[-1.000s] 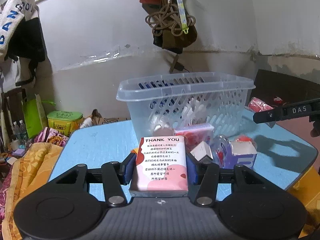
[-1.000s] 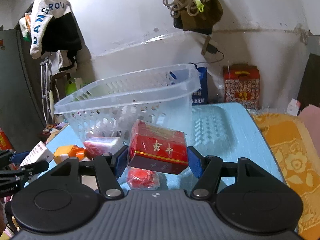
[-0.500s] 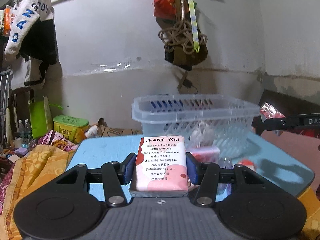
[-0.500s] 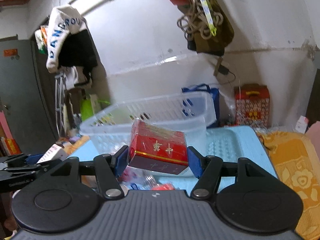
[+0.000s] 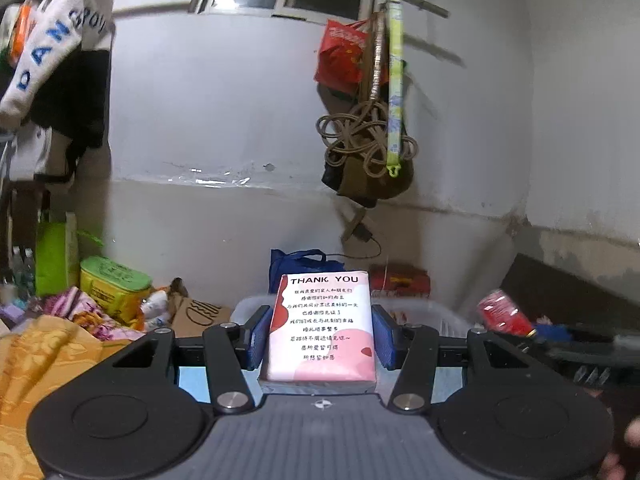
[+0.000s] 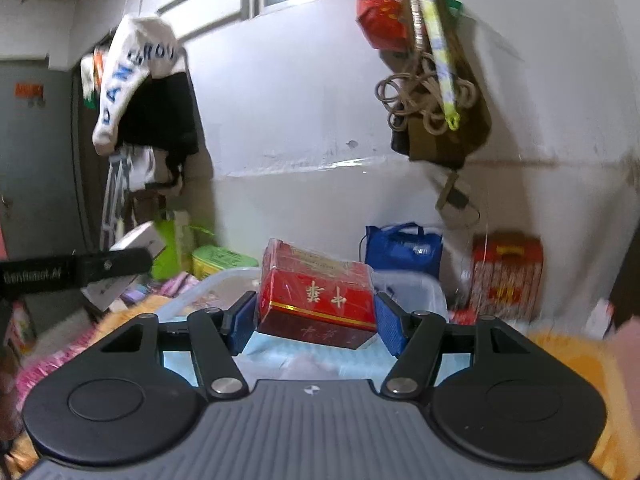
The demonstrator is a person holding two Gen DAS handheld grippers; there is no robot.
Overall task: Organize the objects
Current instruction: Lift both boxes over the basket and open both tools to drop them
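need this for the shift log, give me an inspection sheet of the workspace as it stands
surface: blue table, only slivers show under the grippers
job's things: pink THANK YOU pack; red box; clear basket behind both
clutter: green tin, red carton, blue bag
grippers: left gripper shut on the pack; right gripper shut on the box, held tilted
cables: coiled rope on the wall, a cord below it
surroundings: white wall, hanging jacket, high window
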